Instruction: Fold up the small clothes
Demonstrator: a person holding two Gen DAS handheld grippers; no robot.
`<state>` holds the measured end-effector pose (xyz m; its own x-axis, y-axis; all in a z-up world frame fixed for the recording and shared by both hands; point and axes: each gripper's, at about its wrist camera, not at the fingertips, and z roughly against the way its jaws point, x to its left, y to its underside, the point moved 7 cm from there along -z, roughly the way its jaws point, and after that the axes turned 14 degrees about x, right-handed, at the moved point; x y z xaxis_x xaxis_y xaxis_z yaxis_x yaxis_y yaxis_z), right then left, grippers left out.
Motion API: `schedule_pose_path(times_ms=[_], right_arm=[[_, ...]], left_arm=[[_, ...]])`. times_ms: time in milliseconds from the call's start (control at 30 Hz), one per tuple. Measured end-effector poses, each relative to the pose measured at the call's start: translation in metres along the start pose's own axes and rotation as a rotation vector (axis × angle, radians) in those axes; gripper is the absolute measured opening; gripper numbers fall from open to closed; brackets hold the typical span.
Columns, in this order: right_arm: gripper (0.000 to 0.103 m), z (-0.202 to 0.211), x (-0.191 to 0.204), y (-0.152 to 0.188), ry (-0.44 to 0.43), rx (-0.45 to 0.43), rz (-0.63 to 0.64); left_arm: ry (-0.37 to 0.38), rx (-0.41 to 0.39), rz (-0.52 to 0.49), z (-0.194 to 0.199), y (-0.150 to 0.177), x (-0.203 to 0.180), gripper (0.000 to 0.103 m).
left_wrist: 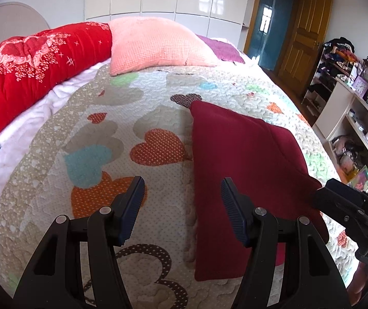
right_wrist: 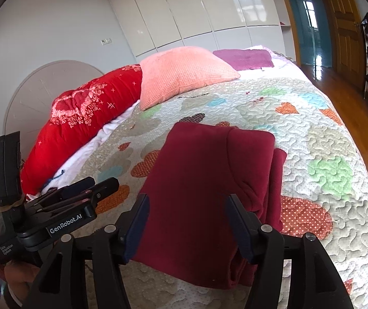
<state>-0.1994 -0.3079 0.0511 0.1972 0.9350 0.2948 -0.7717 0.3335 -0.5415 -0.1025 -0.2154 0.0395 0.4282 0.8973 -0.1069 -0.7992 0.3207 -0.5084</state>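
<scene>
Two black two-finger grippers with ribbed dark-blue pads. Left gripper (left_wrist: 181, 200): jaws apart, nothing between the pads, poised over bare quilt just beside the left edge of the garment. Right gripper (right_wrist: 186, 217): jaws apart, straddling the near part of the garment, pads not pressing on the cloth.

One dark red fleece garment (right_wrist: 209, 180), folded into a long flat rectangle with layered edges stacked along its right side, lying lengthwise on the quilt.

One white quilted bedspread with coloured polka-dot hearts (left_wrist: 137, 118), covering the bed; broad open stretches left of the garment and beyond its far end, a narrower strip to the right before the bed edge.

At the head of the bed: one rolled red floral duvet (left_wrist: 29, 61), one pink waffle-textured pillow (left_wrist: 155, 43), one purple cloth (right_wrist: 245, 58) lying flat.

One white open shelving unit (left_wrist: 349, 118) past the right bed edge, compartments holding a purple clock, bags and small clutter, too small to count. Dark rack of heaped clothes (left_wrist: 336, 51) beside a wooden door (left_wrist: 305, 33).
</scene>
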Motion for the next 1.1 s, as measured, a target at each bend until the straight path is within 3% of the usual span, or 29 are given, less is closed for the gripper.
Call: schedule_pose_path(times_ms=[133, 267, 567, 667, 733, 967, 1100], right_arm=[[0.061, -0.005, -0.007, 0.000, 0.004, 0.010, -0.010], [0.061, -0.008, -0.016, -0.001, 0.035, 0.009, -0.017], [0.066, -0.019, -0.043, -0.001, 0.065, 0.029, -0.075], [0.073, -0.021, -0.050, -0.002, 0.065, 0.027, -0.088], [0.078, -0.024, -0.057, -0.004, 0.075, 0.025, -0.099], [0.081, -0.051, -0.097, -0.006, 0.056, 0.070, -0.163], [0.090, -0.073, -0.111, -0.010, -0.050, 0.093, -0.200]], left_arm=[[0.008, 0.011, -0.005, -0.007, -0.001, -0.004, 0.061], [0.026, 0.016, 0.001, -0.013, -0.004, -0.007, 0.071], [0.036, 0.043, 0.001, -0.026, -0.008, -0.009, 0.071], [0.050, 0.048, -0.007, -0.030, -0.010, -0.011, 0.071], [0.094, 0.070, 0.001, -0.037, -0.012, -0.009, 0.071], [0.223, 0.163, 0.014, -0.071, -0.020, -0.013, 0.076], [0.299, 0.206, 0.027, -0.092, -0.024, -0.024, 0.083]])
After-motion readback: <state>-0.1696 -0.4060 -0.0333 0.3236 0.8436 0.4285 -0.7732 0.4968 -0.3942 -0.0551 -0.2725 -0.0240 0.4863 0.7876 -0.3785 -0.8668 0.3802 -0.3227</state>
